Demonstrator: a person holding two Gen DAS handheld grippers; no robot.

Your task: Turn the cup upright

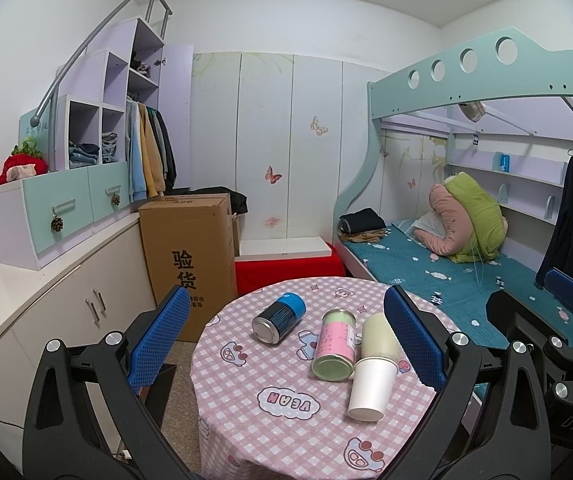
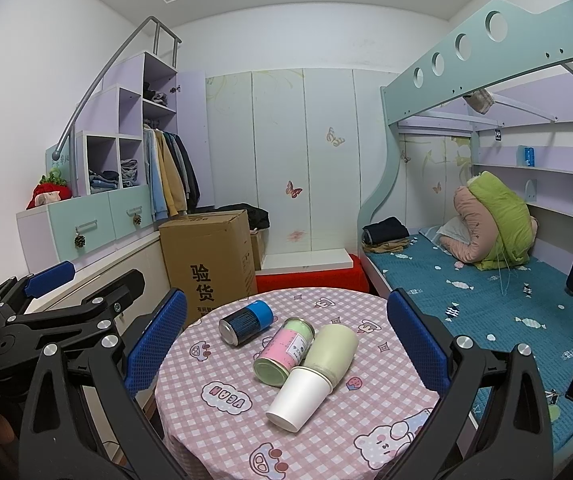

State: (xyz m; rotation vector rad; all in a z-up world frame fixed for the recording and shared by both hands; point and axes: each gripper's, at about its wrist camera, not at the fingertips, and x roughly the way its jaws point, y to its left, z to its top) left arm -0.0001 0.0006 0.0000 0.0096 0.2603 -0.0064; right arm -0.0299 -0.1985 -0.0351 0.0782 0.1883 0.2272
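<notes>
A white paper cup [image 1: 369, 389] lies on its side on the round table [image 1: 270, 432], mouth toward me; it also shows in the right wrist view [image 2: 299, 397]. Its base touches a cream tumbler [image 1: 378, 337] lying on its side, also in the right wrist view [image 2: 332, 350]. My left gripper [image 1: 286, 340] is open and empty, above the table's near side, with blue fingers [image 1: 158, 340] wide apart. My right gripper [image 2: 286, 344] is open and empty, held back from the cup; it also shows at the right edge of the left wrist view [image 1: 534, 308].
A pink-and-green tin [image 1: 335, 345] and a blue-and-black can [image 1: 280, 318] lie on their sides left of the cups. A cardboard box [image 1: 190, 256] stands behind the table on the left. A bunk bed [image 1: 466, 272] is on the right, cabinets [image 1: 66, 312] on the left.
</notes>
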